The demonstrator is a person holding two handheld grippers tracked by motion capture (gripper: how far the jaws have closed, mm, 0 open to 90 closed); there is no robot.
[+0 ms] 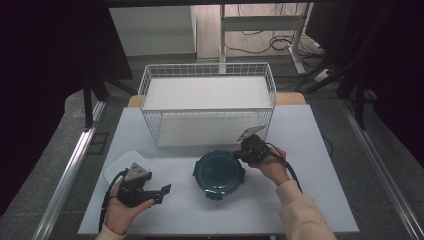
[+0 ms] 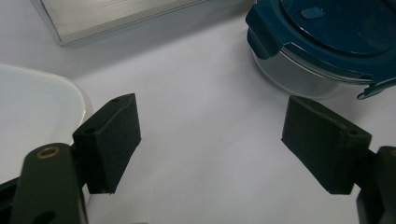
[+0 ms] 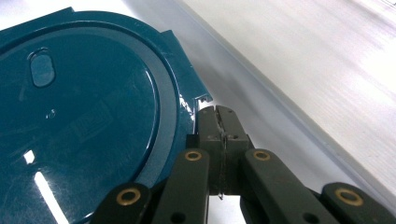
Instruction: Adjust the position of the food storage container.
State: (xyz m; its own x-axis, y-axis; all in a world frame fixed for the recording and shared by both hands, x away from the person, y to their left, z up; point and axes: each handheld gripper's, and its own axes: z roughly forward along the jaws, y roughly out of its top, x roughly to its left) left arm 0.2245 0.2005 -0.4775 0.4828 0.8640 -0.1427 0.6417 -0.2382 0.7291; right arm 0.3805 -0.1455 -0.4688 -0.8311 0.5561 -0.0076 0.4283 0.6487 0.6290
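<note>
A white wire basket (image 1: 207, 102) stands at the far middle of the pale grey surface (image 1: 310, 150), its long side facing the near edge. A white liner covers its floor. A white lid (image 1: 121, 163) with rounded corners lies flat on the near left of the surface, well apart from the basket. Beyond the surface, a grey floor (image 1: 250, 35) carries loose black cables (image 1: 280, 42) beside a metal frame leg (image 1: 299, 35). Dark curtains (image 1: 45, 65) hang at both sides
</note>
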